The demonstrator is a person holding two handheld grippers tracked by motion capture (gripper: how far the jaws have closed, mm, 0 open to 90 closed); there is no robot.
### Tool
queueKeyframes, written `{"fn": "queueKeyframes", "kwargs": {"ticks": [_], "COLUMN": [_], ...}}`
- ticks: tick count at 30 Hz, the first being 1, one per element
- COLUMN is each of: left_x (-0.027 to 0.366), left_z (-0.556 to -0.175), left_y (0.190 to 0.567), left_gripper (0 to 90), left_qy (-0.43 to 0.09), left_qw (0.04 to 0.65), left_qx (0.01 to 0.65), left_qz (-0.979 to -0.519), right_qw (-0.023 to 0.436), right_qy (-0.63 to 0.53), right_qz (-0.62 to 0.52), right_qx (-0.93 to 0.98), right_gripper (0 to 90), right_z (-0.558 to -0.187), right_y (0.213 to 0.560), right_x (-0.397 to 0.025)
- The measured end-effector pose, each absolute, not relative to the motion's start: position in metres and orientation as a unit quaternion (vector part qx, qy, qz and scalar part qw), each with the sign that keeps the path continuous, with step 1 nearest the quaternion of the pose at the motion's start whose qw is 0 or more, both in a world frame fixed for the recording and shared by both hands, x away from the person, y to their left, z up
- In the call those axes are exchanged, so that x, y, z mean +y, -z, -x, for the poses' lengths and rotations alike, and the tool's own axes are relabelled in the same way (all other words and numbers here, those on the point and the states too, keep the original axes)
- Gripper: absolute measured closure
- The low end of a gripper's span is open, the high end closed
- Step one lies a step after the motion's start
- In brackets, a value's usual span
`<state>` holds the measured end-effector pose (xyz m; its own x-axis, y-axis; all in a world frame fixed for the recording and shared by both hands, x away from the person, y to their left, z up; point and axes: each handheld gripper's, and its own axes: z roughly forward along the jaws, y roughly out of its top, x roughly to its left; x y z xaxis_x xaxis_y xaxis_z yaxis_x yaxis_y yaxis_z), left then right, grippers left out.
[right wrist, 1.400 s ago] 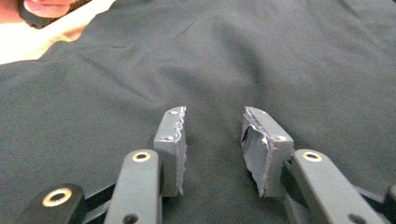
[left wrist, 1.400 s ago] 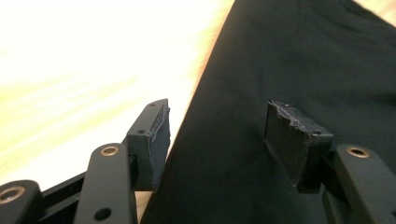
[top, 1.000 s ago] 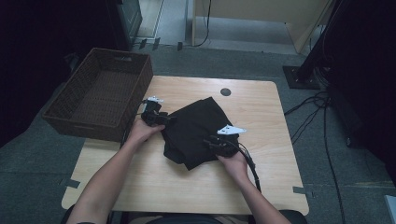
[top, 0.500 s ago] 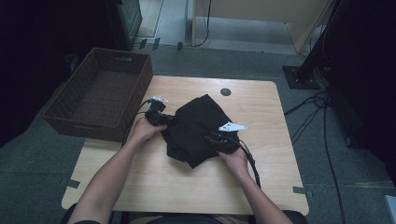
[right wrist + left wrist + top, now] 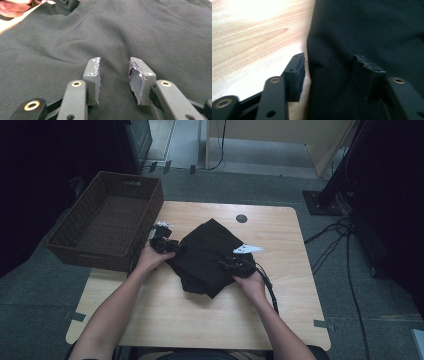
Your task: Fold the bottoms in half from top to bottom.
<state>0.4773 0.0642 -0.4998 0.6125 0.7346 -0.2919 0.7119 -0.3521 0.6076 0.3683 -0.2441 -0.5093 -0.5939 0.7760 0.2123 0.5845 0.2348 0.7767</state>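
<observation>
Where the black cloth (image 5: 207, 255) lies bunched at mid-table (image 5: 210, 320), both grippers sit on it: left gripper (image 5: 328, 72) w/ jaws wide, straddling the cloth's edge, one jaw over bare wood & the other over fabric. Right gripper (image 5: 113, 78) is over the cloth's right part, jaws apart w/ a narrower gap, nothing pinched. Wicker basket (image 5: 75, 227) stands just off the table's left edge.

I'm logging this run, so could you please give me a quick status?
Left gripper open, straddling the black cloth edge. Right gripper open over the cloth. Basket beside it, nothing in the way.
</observation>
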Motion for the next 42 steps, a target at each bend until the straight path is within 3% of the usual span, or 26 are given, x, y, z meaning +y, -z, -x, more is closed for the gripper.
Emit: {"fn": "queueKeyframes", "kwargs": {"ticks": [5, 6, 9, 14, 28, 42], "left_x": [0.06, 0.061, 0.059, 0.061, 0.074, 0.026], "left_z": [-0.481, -0.48, -0.477, -0.476, -0.459, -0.422], "left_y": [0.503, 0.504, 0.504, 0.501, 0.452, 0.424], "left_gripper": [44.0, 53.3, 67.7, 84.2, 85.8, 85.7], "left_qy": [-0.017, -0.006, -0.001, 0.023, 0.022, 0.035], "left_qw": [0.368, 0.373, 0.362, 0.353, 0.437, 0.439], "left_qx": [0.442, 0.432, 0.412, 0.407, 0.396, 0.33], "left_qz": [-0.818, -0.821, -0.836, -0.842, -0.807, -0.835], "right_qw": [0.105, 0.105, 0.108, 0.107, 0.11, 0.131], "right_qy": [-0.443, -0.441, -0.434, -0.442, -0.436, -0.44], "right_qz": [-0.443, -0.443, -0.442, -0.44, -0.442, -0.445], "right_qx": [0.772, 0.774, 0.777, 0.774, 0.776, 0.769], "right_gripper": [56.9, 55.3, 54.9, 54.9, 55.7, 55.6], "right_z": [-0.367, -0.365, -0.358, -0.348, -0.358, -0.378], "right_y": [0.508, 0.506, 0.503, 0.501, 0.512, 0.516], "right_x": [-0.245, -0.247, -0.249, -0.249, -0.226, -0.193]}}
